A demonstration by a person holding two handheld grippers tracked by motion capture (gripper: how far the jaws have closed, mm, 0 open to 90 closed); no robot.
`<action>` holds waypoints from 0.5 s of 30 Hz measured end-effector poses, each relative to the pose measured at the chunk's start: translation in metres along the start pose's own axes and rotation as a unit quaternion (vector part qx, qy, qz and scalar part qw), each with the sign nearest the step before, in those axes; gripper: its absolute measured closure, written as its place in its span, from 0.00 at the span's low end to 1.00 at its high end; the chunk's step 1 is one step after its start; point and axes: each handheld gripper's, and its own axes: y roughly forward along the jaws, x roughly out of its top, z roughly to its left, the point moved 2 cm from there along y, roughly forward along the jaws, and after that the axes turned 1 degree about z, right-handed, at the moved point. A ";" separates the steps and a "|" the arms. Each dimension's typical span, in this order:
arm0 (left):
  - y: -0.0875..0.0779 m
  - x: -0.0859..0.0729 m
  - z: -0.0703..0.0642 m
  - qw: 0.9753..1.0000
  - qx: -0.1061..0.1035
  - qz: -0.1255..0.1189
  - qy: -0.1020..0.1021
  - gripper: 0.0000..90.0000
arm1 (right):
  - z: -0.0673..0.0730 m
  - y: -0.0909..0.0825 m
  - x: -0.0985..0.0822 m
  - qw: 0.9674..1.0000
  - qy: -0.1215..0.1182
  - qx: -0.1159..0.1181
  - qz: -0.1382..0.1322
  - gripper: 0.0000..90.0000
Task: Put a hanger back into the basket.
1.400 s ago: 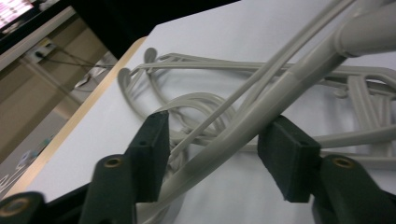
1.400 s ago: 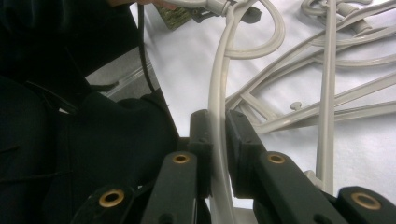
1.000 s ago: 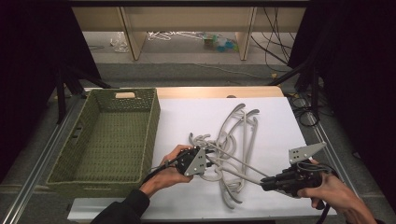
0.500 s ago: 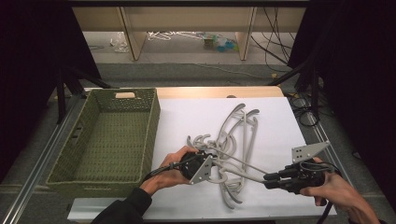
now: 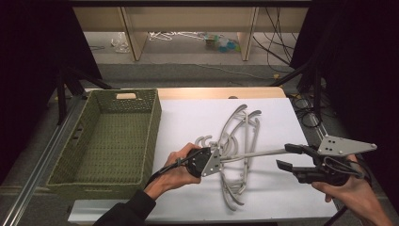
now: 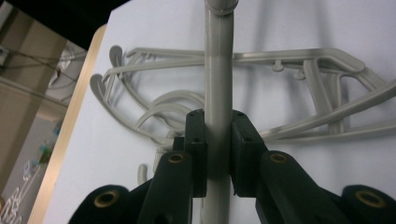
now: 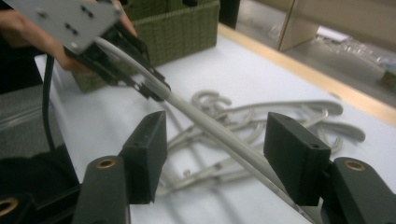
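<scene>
- We work on a white table surface (image 5: 188,122). It carries a pile of grey plastic hangers (image 5: 237,134) near its middle.
- A green woven basket (image 5: 70,179) sits at the left edge of the table, just beside the white surface. It is well apart from the pile.
- We hold one grey hanger (image 5: 254,154) lifted above the pile. Its straight bar runs roughly level between our two grippers.
- Our left gripper (image 5: 212,162) pinches this hanger. In the left gripper view, both pads (image 6: 196,140) press tight against the bar (image 6: 218,93), one on each side.
- Our right gripper (image 5: 291,157) stands at the far end of the same bar. Its jaws have just been opening and now stand spread. In the right gripper view, the bar (image 7: 224,135) passes between the pads (image 7: 149,140) without touching them.
- The remaining hangers lie tangled on the white surface below the lifted one.
</scene>
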 end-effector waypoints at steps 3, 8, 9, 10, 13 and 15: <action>-0.002 0.000 0.004 0.999 -0.007 0.002 -0.031 0.88 | 0.002 0.000 0.004 1.000 0.000 -0.008 -0.021 0.44; -0.015 -0.001 0.021 0.991 -0.004 0.006 -0.136 0.88 | 0.011 0.013 0.000 1.000 0.017 0.005 -0.015 0.42; -0.015 -0.001 0.021 0.991 -0.004 0.006 -0.136 0.88 | 0.011 0.013 0.000 1.000 0.017 0.005 -0.015 0.42; -0.022 -0.001 0.027 0.986 -0.009 -0.006 -0.169 0.88 | 0.013 0.024 -0.006 1.000 0.022 0.009 -0.003 0.41; -0.034 -0.002 0.035 0.977 -0.015 -0.021 -0.213 0.88 | 0.014 0.033 -0.011 1.000 0.028 0.005 0.001 0.40; -0.040 -0.001 0.038 0.973 -0.016 -0.028 -0.228 0.88 | 0.014 0.036 -0.013 1.000 0.031 0.004 0.000 0.40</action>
